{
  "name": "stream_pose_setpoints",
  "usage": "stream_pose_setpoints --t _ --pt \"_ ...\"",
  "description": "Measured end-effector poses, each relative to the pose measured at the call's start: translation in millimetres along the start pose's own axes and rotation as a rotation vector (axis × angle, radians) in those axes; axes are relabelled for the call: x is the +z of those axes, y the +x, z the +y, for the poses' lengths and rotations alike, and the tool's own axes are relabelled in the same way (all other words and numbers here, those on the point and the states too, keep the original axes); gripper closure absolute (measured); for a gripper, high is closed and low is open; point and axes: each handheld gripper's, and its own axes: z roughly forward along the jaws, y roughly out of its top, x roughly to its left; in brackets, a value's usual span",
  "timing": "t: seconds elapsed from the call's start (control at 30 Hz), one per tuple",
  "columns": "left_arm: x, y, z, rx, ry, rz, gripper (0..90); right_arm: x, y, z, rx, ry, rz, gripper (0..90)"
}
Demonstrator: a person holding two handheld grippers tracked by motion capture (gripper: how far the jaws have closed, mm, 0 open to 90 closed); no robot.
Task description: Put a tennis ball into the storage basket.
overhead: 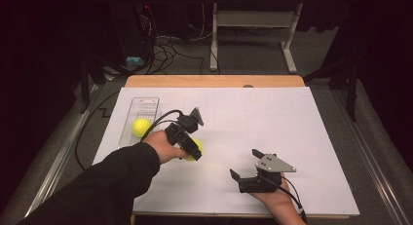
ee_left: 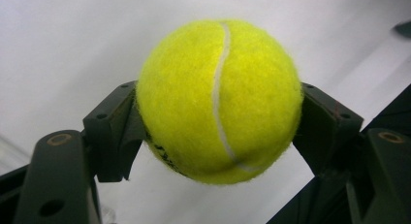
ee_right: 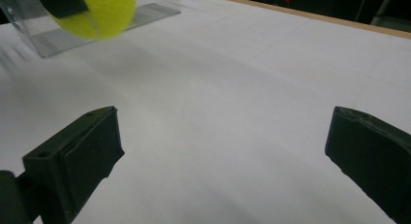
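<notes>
Left tool clamped on a tennis ball, right tool spread wide with nothing in it.

From the left tool outward, we see its two black jaws pressing the yellow ball's sides, the ball lifted just above the white counter near its left half. Just beyond lies a clear tray with a second ball in it. Our right tool hovers low over the counter's near right part, well apart from both balls.
</notes>
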Motion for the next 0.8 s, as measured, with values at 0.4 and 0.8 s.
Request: stream_pose_setpoints --t 0.4,0.8 --pt "-19.6 36.2 -25.3 -0.073 -0.003 0.028 26.8 -38.6 -37.9 -18.6 0.031 0.010 -0.105 0.0" --pt "-41.2 66.9 -55.1 -0.140 -0.022 0.053 26.9 -56.0 -50.1 -20.6 0.040 -0.007 -0.153 0.0"
